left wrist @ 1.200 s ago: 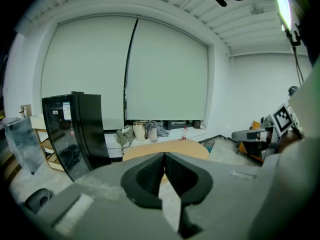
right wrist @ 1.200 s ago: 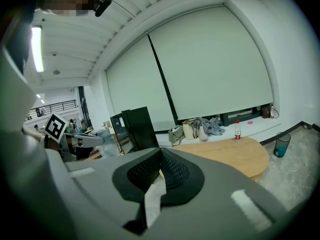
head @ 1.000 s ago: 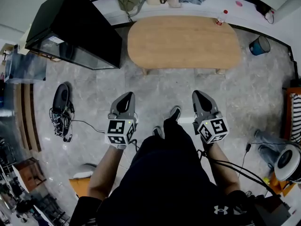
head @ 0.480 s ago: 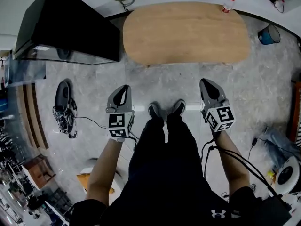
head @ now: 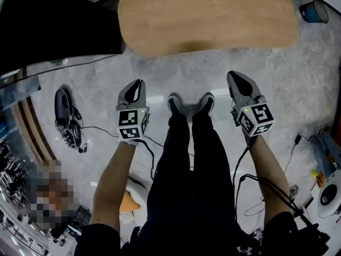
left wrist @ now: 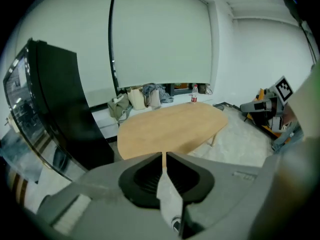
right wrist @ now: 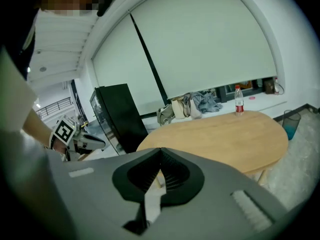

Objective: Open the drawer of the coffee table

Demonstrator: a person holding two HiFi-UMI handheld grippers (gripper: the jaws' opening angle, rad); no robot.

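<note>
Left gripper point(head: 139, 83): left of centre, jaws just been opening, now thin slit, nothing between. Points up-frame at table.
Table point(head: 208, 15): top centre, long axis left-right across frame. Near long edge faces both grippers, well apart from them.
Drawer: not visible in any view; judged under near edge.
Right gripper point(head: 233, 74): right of centre, jaws closed tip to tip, empty.
Judgement: neither gripper clearly nearer; next move needs approach straight ahead and lower.

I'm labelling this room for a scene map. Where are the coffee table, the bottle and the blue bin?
coffee table point(head: 208, 15), head view, middle of its wooden top.
bottle point(right wrist: 239, 101), right gripper view, its body.
bin point(right wrist: 292, 124), right gripper view, its blue wall.
</note>
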